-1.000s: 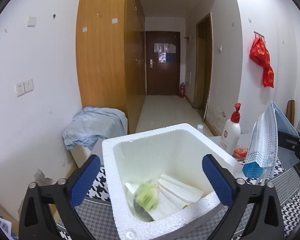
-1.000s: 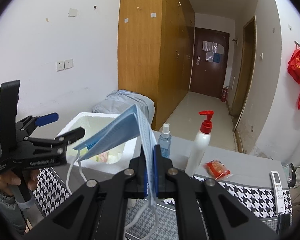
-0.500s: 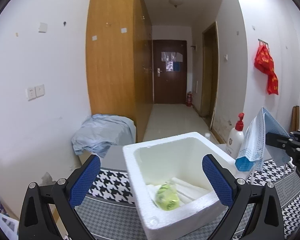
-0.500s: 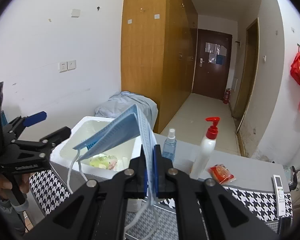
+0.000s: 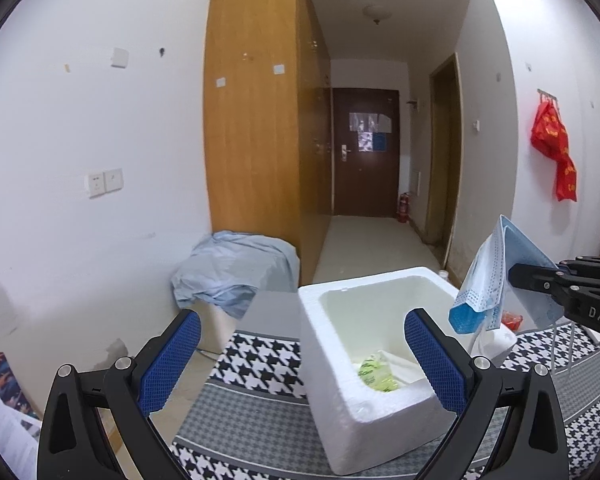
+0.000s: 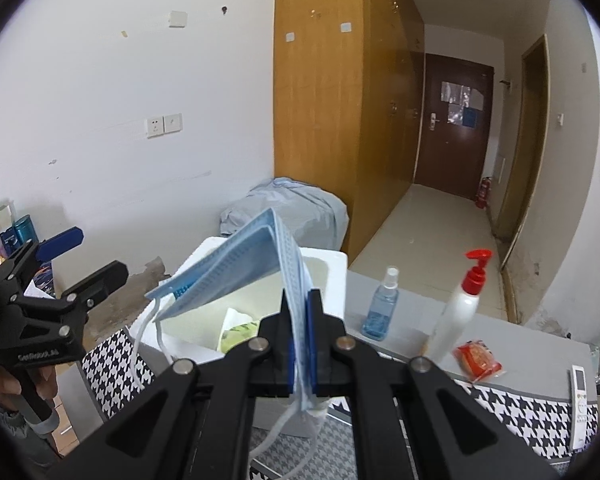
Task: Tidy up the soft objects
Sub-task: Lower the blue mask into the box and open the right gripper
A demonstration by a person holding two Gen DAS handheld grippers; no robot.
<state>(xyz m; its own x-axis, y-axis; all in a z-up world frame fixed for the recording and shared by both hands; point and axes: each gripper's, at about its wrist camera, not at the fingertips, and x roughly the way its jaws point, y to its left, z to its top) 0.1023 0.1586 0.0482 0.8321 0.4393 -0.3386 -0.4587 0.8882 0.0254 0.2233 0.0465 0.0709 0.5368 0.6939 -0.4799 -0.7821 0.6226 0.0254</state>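
Observation:
My right gripper (image 6: 300,320) is shut on a folded blue face mask (image 6: 244,264) and holds it in the air over the right rim of a white foam box (image 5: 340,364); the mask's ear loops hang down. In the left wrist view the mask (image 5: 496,276) and right gripper (image 5: 516,276) show at the right. The box holds a green-printed packet (image 5: 374,372) and white folded pieces. My left gripper (image 5: 300,364) is open and empty, its blue pads wide apart in front of the box. It also shows in the right wrist view (image 6: 88,256) at the left.
The box stands on a houndstooth cloth (image 5: 260,364) over a grey table. A blue spray bottle (image 6: 380,308), a red-capped pump bottle (image 6: 460,312), a red snack packet (image 6: 478,360) and a white remote (image 6: 580,400) sit to the right. A cloth-covered bin (image 5: 236,272) stands by the wall.
My left gripper has pulled back and leftwards, so the box looks smaller and further right. My right gripper has carried the mask nearer, over the box's right rim.

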